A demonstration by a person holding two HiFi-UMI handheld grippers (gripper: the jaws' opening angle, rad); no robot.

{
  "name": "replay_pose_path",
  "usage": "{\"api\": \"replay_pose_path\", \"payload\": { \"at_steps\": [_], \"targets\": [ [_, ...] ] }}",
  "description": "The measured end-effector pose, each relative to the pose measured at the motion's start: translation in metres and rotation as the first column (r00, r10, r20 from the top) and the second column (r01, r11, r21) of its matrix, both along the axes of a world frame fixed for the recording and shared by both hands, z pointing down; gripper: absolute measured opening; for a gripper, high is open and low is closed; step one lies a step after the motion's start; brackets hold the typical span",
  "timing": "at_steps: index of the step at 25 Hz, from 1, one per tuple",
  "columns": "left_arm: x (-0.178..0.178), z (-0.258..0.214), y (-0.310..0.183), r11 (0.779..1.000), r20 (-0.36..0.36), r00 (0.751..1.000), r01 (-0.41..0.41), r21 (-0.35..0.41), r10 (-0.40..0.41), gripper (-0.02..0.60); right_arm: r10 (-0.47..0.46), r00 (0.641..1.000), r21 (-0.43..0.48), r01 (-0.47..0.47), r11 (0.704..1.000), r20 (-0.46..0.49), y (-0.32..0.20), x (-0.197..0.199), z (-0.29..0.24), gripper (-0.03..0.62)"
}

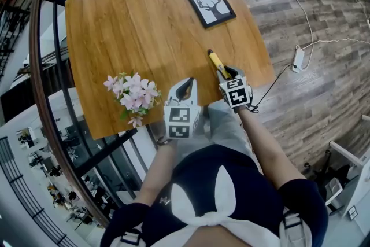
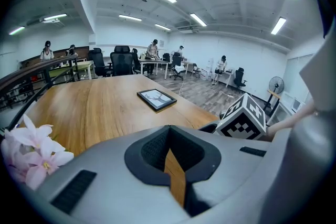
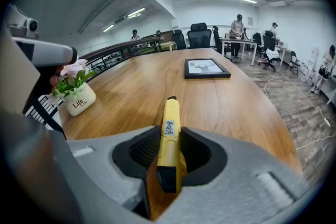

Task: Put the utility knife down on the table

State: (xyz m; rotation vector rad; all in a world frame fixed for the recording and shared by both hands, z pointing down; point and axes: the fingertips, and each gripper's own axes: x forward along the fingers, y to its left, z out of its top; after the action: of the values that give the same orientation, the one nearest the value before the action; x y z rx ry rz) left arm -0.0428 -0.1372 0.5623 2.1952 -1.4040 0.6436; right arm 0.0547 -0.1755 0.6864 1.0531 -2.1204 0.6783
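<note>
Over the near right corner of the table (image 1: pixel 133 20), the right gripper (image 1: pixel 224 73) is clamped on the rear of the yellow utility knife (image 1: pixel 216 61), 1 jaw on each flat side. The knife's long axis runs straight out along the gripper's own line, away from the person. Its front end sticks out past the jaws and slopes down toward the wood, pointing roughly at the picture frame (image 1: pixel 211 6) farther up the table. I cannot tell whether the tip touches the surface. The table lies directly beneath and ahead, so setting the knife down looks like a matter of lowering until its length lies flat, then letting go. The left gripper (image 1: pixel 186 88) sits just beside the right one, jaws drawn together on nothing, with the flowers (image 1: pixel 134 95) to its left.
</note>
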Motion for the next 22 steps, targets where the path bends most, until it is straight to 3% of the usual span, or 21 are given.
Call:
{"api": "replay_pose_path", "payload": {
  "at_steps": [12, 22],
  "targets": [
    [0.003, 0.007, -0.001, 0.999, 0.004, 1.0, -0.03, -0.016, 0.03, 0.017, -0.043, 0.998, 0.037, 0.045, 0.998, -0.051, 0.0, -0.003, 0.009, 0.121],
    [0.008, -0.005, -0.005, 0.999, -0.002, 0.999, -0.046, -0.011, 0.046, 0.017, -0.073, 0.995, 0.006, 0.074, 0.997, -0.073, 0.002, -0.004, 0.012, 0.132]
  ]
}}
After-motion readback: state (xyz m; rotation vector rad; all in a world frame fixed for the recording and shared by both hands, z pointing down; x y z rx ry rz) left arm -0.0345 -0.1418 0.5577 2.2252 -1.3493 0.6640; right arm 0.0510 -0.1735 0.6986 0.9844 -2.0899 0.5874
